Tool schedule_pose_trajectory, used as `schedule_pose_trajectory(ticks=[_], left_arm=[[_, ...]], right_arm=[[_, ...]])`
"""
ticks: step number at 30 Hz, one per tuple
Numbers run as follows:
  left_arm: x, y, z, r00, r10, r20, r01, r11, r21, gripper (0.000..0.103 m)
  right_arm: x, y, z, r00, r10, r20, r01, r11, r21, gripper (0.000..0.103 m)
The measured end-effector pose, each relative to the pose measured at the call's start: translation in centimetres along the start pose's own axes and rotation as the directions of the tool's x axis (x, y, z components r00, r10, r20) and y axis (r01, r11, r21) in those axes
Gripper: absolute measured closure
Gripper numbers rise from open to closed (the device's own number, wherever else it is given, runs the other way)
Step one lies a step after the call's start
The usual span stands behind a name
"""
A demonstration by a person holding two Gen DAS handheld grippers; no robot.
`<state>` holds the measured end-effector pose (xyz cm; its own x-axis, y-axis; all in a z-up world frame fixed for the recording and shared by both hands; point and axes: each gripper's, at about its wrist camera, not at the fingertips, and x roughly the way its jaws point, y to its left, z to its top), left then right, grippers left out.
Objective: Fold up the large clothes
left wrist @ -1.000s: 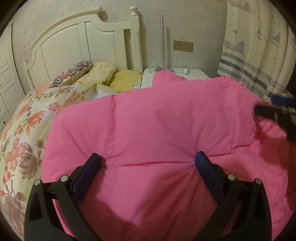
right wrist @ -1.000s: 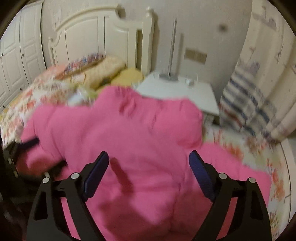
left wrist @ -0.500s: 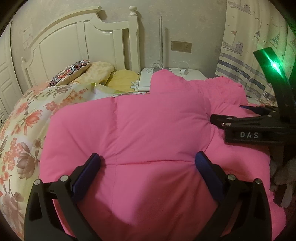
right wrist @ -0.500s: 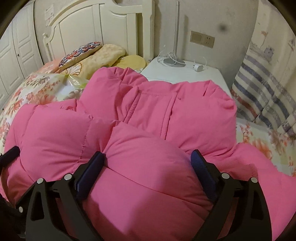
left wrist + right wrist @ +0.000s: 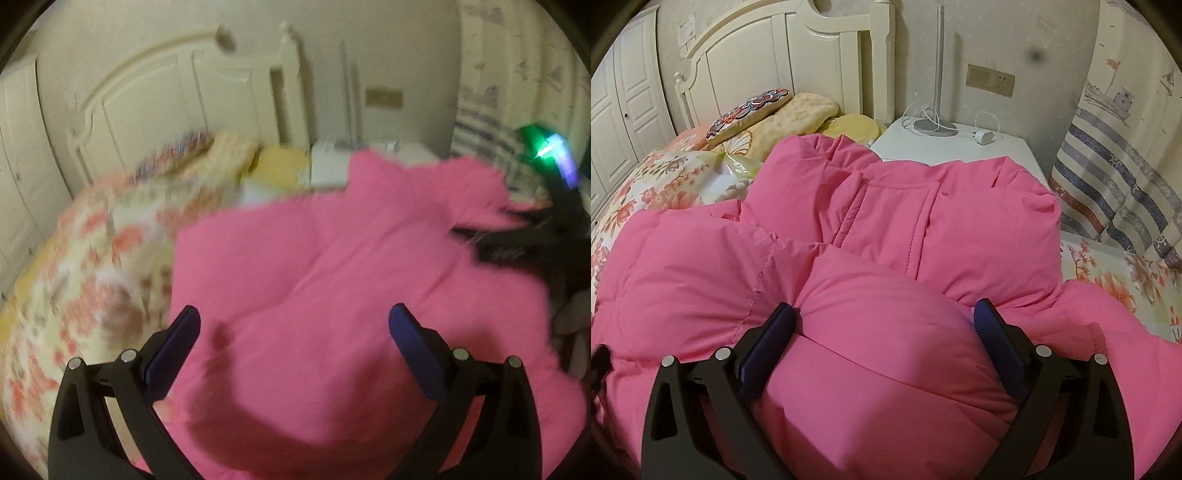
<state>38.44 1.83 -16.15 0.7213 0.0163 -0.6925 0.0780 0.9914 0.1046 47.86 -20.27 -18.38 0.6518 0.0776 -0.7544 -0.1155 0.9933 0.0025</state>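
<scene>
A puffy pink down jacket [image 5: 886, 229] lies folded on the floral bed; it also shows in the blurred left wrist view [image 5: 332, 266]. My left gripper [image 5: 295, 325] is open and hovers just above the jacket's near left part, holding nothing. My right gripper [image 5: 882, 321] is open with its jaws wide on either side of a puffy fold of the jacket, pressing into it. The right gripper's body [image 5: 524, 243] with a green light shows at the right edge of the left wrist view.
A floral quilt [image 5: 672, 181] covers the bed, with pillows [image 5: 753, 110] by the white headboard [image 5: 775, 55]. A white nightstand [image 5: 960, 144] with a lamp base and charger stands behind the jacket. A striped curtain [image 5: 1115, 166] hangs at the right.
My left gripper has swung left and lifted, blurring its view. My right gripper has pushed a little further into the jacket's fold. Both stay open.
</scene>
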Motion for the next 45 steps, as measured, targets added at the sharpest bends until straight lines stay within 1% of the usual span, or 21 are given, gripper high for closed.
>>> schedule_pose_trajectory(ticks=[1, 2, 3, 6, 11, 13, 14, 15, 17, 18, 19, 20, 22, 24, 26, 27, 30, 33, 38, 43, 45], left_arm=[[1.3, 0.9, -0.4, 0.998, -0.043, -0.038, 0.042, 0.998, -0.04, 0.002], [1.6, 1.3, -0.3, 0.996, -0.068, -0.049, 0.065, 0.996, -0.06, 0.002], [1.8, 1.4, -0.2, 0.996, -0.067, -0.051, 0.064, 0.996, -0.064, 0.002], [2.0, 0.5, -0.3, 0.999, -0.024, -0.041, 0.023, 0.999, -0.027, 0.002], [2.6, 1.0, -0.5, 0.998, -0.046, -0.052, 0.042, 0.997, -0.061, 0.002], [2.7, 1.0, -0.6, 0.998, -0.036, -0.057, 0.033, 0.998, -0.06, 0.002], [2.7, 1.0, -0.6, 0.998, -0.033, -0.059, 0.029, 0.998, -0.06, 0.002], [2.8, 1.0, -0.6, 0.998, -0.031, -0.061, 0.027, 0.998, -0.061, 0.002], [2.8, 1.1, -0.6, 0.998, -0.031, -0.061, 0.027, 0.998, -0.064, 0.002], [2.8, 1.1, -0.6, 0.998, -0.03, -0.06, 0.026, 0.998, -0.064, 0.002], [2.8, 1.1, -0.6, 0.998, -0.029, -0.06, 0.026, 0.998, -0.064, 0.002], [2.8, 1.1, -0.6, 0.998, -0.029, -0.06, 0.025, 0.998, -0.064, 0.002], [2.8, 1.1, -0.6, 0.998, -0.027, -0.058, 0.023, 0.998, -0.062, 0.002], [2.7, 1.1, -0.7, 0.998, -0.026, -0.058, 0.022, 0.998, -0.062, 0.002], [2.7, 1.1, -0.7, 0.998, -0.024, -0.056, 0.021, 0.998, -0.06, 0.002], [2.6, 1.0, -0.7, 0.998, -0.024, -0.055, 0.02, 0.998, -0.06, 0.002], [2.5, 1.0, -0.7, 0.998, -0.023, -0.052, 0.02, 0.998, -0.059, 0.002], [2.6, 1.1, -0.7, 0.998, -0.025, -0.054, 0.022, 0.998, -0.061, 0.002], [2.5, 1.2, -0.8, 0.998, -0.027, -0.054, 0.023, 0.998, -0.064, 0.002], [2.2, 1.1, -0.7, 0.999, -0.019, -0.05, 0.015, 0.997, -0.073, 0.002], [1.9, 1.4, -0.6, 0.998, -0.025, -0.065, 0.02, 0.996, -0.082, 0.002]], right_arm=[[0.0, 0.0, 0.0, 1.0, 0.003, 0.002, -0.003, 1.0, 0.001, 0.012], [0.0, 0.0, 0.0, 1.0, 0.005, 0.003, -0.005, 1.0, 0.003, 0.012], [-0.1, 0.0, 0.0, 1.0, 0.003, 0.005, -0.003, 1.0, 0.002, 0.012], [0.0, 0.0, 0.1, 1.0, 0.005, 0.004, -0.005, 1.0, 0.004, 0.012], [-0.2, 0.2, 0.1, 1.0, 0.009, 0.004, -0.009, 1.0, 0.003, 0.011], [-0.6, -0.1, 0.2, 0.999, 0.042, -0.02, -0.042, 0.999, 0.011, 0.01], [-1.3, -0.4, 0.4, 0.998, 0.047, -0.036, -0.046, 0.999, 0.024, 0.011], [-2.2, -0.5, 0.4, 0.999, 0.045, -0.029, -0.044, 0.998, 0.036, 0.011], [-5.1, -0.5, 0.1, 0.996, 0.08, 0.027, -0.081, 0.995, 0.056, 0.01], [-7.0, -0.3, -0.2, 0.993, 0.105, 0.059, -0.108, 0.993, 0.042, 0.01], [-8.7, 0.0, -0.7, 0.99, 0.111, 0.082, -0.113, 0.994, 0.012, 0.01], [-10.0, 0.3, -1.3, 0.99, 0.101, 0.096, -0.099, 0.995, -0.024, 0.009], [-11.3, 0.4, -2.8, 0.992, 0.067, 0.102, -0.06, 0.995, -0.074, 0.007], [-11.0, -0.3, -4.6, 0.998, 0.019, 0.061, -0.014, 0.996, -0.092, 0.007], [-10.1, -1.0, -5.9, 0.999, -0.036, 0.035, 0.04, 0.994, -0.102, 0.007], [-9.0, -1.9, -6.9, 0.998, -0.054, 0.014, 0.055, 0.994, -0.097, 0.005], [-7.4, -3.8, -8.0, 1.0, 0.005, 0.017, -0.005, 0.999, -0.045, 0.004], [-6.8, -3.2, -7.9, 1.0, -0.016, 0.009, 0.016, 0.997, -0.077, 0.004], [-6.2, -4.1, -7.7, 0.999, 0.042, -0.008, -0.043, 0.998, -0.043, 0.004], [-6.3, -4.0, -7.8, 0.999, 0.049, -0.004, -0.049, 0.998, -0.04, 0.004], [-6.9, -4.0, -7.9, 0.998, 0.061, -0.021, -0.062, 0.998, -0.027, 0.005]])
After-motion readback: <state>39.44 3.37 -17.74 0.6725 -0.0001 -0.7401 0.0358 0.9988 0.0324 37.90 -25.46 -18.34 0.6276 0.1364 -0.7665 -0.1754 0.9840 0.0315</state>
